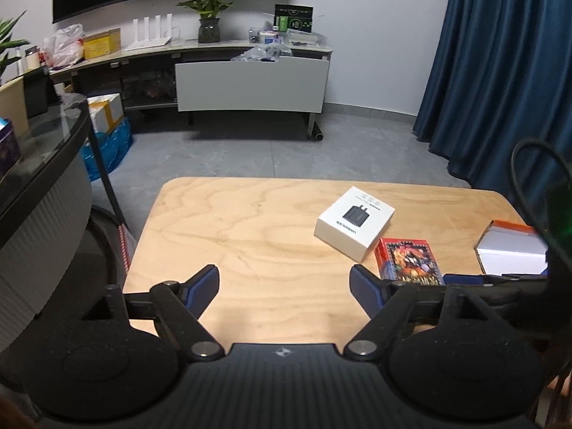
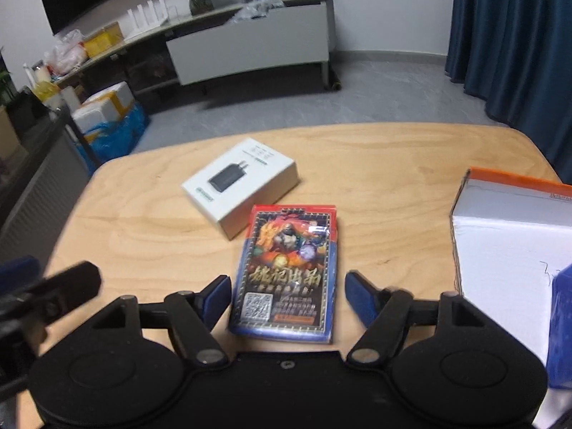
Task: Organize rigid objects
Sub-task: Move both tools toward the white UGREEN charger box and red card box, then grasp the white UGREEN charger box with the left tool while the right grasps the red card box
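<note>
- Nearest to us in the right wrist view is the red and blue card pack [image 2: 287, 273], lying flat on the wooden table [image 2: 393, 164], with its near half sitting right between the fingers of our right gripper [image 2: 287, 295].
- Going left to right on the table: the white charger box [image 2: 240, 185] sits just behind and left of the card pack, corners nearly touching, and then the open white and orange carton [image 2: 511, 228] stands well off to the right edge.
- Something blue pokes in at the far right, too cropped for us to call.
- What could go wrong: the pack looks shrink-wrapped and thin, so if we close too high the pads may skate off the glossy edges.
- Also, coming in skewed could shove the pack into the charger box and knock both out of line.
- The view is a bit blurred too, so our aim isn't certain.
- Right claw: spread wide, pads clear of the pack on both sides, gripping nothing yet.
- Left gripper [image 1: 284, 282]: also spread wide, nothing between its fingers, hanging over bare wood on the left part of the table, with the boxes off to its right.
</note>
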Motion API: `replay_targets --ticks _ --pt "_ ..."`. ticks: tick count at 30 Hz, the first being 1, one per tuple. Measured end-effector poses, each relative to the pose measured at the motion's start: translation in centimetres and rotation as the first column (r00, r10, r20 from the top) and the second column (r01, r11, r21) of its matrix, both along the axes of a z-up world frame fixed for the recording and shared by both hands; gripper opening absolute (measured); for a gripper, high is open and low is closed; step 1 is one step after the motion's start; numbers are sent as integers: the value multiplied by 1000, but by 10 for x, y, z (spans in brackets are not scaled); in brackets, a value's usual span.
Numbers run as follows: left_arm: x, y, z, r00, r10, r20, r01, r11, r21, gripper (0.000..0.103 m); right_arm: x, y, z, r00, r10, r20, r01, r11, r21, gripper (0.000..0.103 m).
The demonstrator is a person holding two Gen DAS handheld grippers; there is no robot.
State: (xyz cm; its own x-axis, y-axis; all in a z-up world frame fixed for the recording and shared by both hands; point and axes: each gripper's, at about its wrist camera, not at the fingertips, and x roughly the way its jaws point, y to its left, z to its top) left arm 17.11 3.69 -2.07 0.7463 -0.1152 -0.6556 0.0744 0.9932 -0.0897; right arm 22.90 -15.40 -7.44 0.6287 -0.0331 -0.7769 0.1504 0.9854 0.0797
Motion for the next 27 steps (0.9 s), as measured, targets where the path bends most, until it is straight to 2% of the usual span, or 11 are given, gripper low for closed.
replay_targets --ticks 1,2,3,5,10,14,16,18,20,22,27 --pt "4 -1 -1 1000 -14 0 14 1000 -2 83 -1 -1 0 1000 0 5 0 1000 -6 76" --pt "8 -2 -2 1000 -29 1 29 1000 -4 84 -2 -1 1 1000 -3 8 3 999 -33 70" --pt "12 -4 -3 999 -43 5 43 999 -4 84 -4 -3 1 1000 -10 2 11 998 -54 70" --pt "23 -10 -5 997 -81 17 81 997 -5 88 -10 -14 2 999 -33 1 33 999 -24 70" --pt "52 -32 -14 983 -180 26 179 983 26 88 -32 -33 5 999 -42 -9 42 999 -10 70" --pt "71 -59 -26 956 -292 -5 291 951 101 88 -41 -36 5 1000 -21 -13 20 1000 -13 70" --pt "82 -67 -33 953 -303 -29 304 943 137 88 -44 -37 5 1000 -14 -10 14 1000 -13 70" --pt "91 -69 -40 954 -295 -54 300 945 130 85 -46 -38 6 1000 -14 -10 14 1000 -2 70" --pt "95 -67 -48 955 -285 -81 294 948 121 69 -46 -39 6 1000 -11 -13 11 1000 -2 70" --pt "91 -62 -51 954 -288 -77 295 951 94 60 -46 -39 6 1000 -7 -12 7 1000 -1 70" --pt "63 -55 -43 962 -264 -66 270 956 115 59 -49 -39 7 1000 13 2 -13 1000 3 70"
